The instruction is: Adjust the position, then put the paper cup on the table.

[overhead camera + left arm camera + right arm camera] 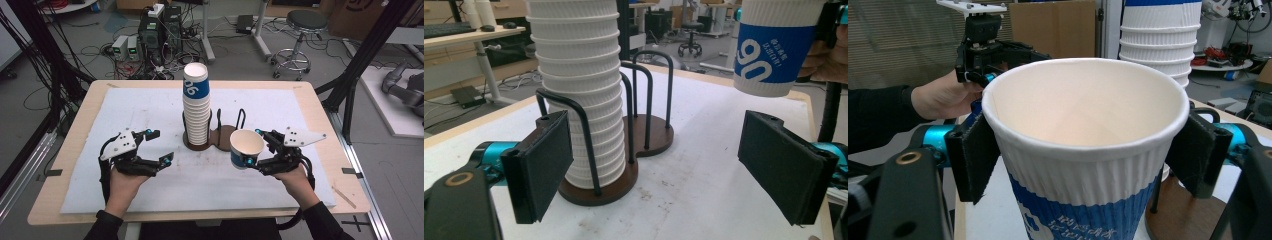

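We hold the right hand-held gripper [256, 150] low over the right half of the worktop [320, 120], our forearm coming in from the bottom edge and the wrist turned so the jaws point left toward the middle. Its pads [973, 155] are clamped on either side of a cup [246, 147], just under the rim, and the cup hangs upright off the white mat [145, 105], its open mouth facing up. In the right gripper view the cup [1083, 150] sits squarely between the two pads, ribbed white at the top and blue lower down.

Our left hand-held gripper [156, 146] rests low over the left half of the mat, hand underneath, jaws spread wide apart with nothing between them and aimed toward the centre. In the left gripper view the held cup [774, 47] hangs above and beyond the right-hand pad [784, 165].

Just left of the held cup stands the stack [196, 107] of cups, upright in the near ring of a dark holder [225, 137]. The held cup is just beside the holder's other ring, above and in front of it.
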